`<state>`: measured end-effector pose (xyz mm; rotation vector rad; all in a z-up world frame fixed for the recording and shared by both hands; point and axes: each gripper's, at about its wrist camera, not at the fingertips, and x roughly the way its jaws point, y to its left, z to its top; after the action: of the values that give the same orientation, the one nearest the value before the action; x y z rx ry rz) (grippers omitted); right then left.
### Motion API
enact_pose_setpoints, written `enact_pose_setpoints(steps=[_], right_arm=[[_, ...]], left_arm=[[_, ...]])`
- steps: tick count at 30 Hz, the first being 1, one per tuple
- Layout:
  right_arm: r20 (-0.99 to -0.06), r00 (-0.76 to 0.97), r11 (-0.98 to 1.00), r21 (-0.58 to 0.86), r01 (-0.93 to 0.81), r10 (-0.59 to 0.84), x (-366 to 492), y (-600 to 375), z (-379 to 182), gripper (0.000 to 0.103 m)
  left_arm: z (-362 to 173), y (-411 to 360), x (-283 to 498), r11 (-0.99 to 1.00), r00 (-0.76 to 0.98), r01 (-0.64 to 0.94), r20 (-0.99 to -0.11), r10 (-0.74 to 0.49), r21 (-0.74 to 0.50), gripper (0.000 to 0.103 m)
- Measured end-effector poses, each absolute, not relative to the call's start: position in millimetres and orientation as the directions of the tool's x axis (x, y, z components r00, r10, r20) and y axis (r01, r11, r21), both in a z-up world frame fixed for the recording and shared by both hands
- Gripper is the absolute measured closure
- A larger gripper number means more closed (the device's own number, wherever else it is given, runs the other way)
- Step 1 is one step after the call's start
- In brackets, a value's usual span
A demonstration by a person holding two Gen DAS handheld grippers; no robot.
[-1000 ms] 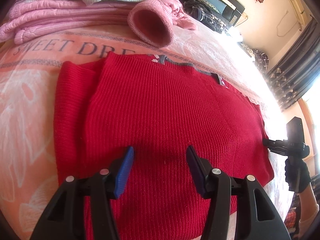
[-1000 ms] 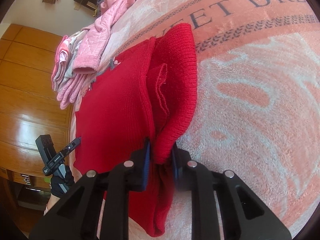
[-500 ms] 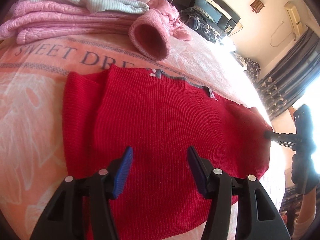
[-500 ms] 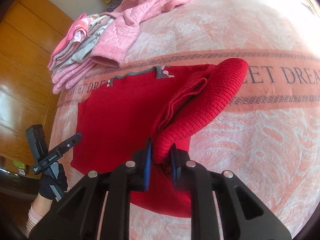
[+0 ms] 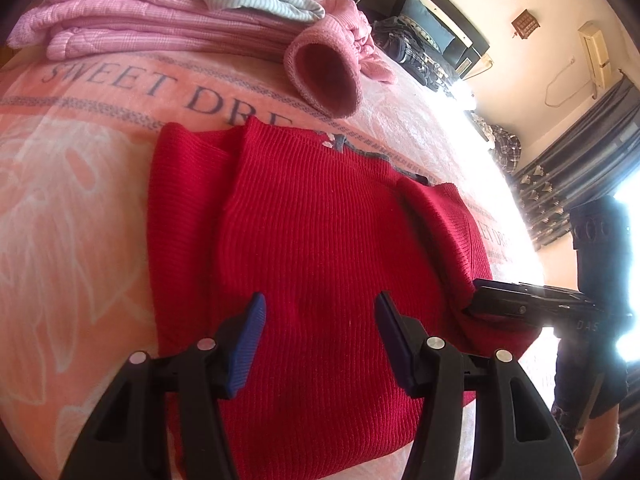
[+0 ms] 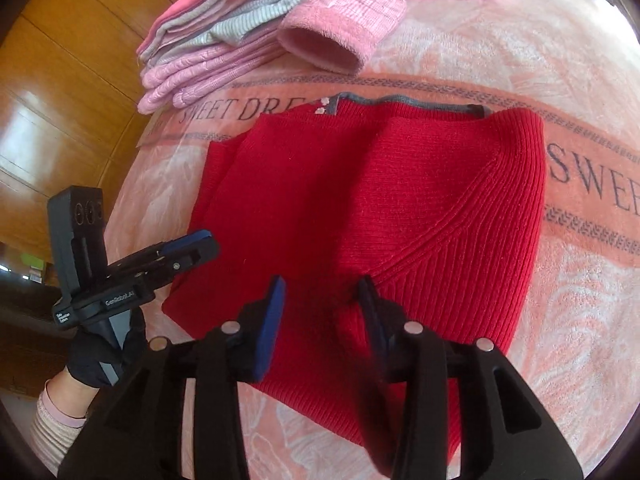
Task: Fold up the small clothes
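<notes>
A red knit sweater [image 5: 312, 232] [image 6: 380, 200] lies flat on the pink blanket [image 5: 72, 184], grey neckline away from me. Its right sleeve [image 6: 480, 200] [image 5: 440, 232] is folded in over the body; the left side [image 5: 180, 208] is folded in too. My left gripper [image 5: 320, 316] hovers open above the lower middle of the sweater, and in the right wrist view the left gripper [image 6: 196, 246] sits over the sweater's left edge. My right gripper [image 6: 322, 300] is open just above the hem, nothing between its fingers. From the left wrist view the right gripper [image 5: 476, 300] has its tips at the folded sleeve's edge.
A stack of folded pink and grey clothes [image 5: 160, 12] [image 6: 208, 52] sits beyond the sweater. A pink sleeve cuff [image 5: 324, 72] [image 6: 328, 44] lies just past the neckline. A wooden wardrobe [image 6: 60, 100] stands left and curtains [image 5: 580, 160] hang right. A gloved hand [image 6: 100, 356] holds the left gripper.
The right gripper carried the right sleeve across onto the sweater's body, then opened and let it go. The left gripper stayed open and drifted slightly over the sweater.
</notes>
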<state>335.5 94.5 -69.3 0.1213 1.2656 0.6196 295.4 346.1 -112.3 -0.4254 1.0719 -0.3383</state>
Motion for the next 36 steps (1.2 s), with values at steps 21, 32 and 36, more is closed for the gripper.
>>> enact_pose_setpoints(steps=[21,32,36], right_arm=[[-0.917,0.301,0.812,0.039,-0.582,0.259,245,79,-81,0.073],[-0.830,0.267,0.810,0.318,-0.493,0.489,258,22,-48,0.097],[-0.818,0.262,0.798,0.340,-0.498,0.513,256,12,-48,0.097]], left_arm=[[-101,304,306,0.773,0.381,0.052,-0.703,-0.601,-0.633,0.045],[-137,251,345,0.513,0.302,-0.087,-0.513,-0.803,-0.854,0.041],[-148,236,361,0.459,0.315,-0.110,-0.469,-0.825,-0.882,0.041]])
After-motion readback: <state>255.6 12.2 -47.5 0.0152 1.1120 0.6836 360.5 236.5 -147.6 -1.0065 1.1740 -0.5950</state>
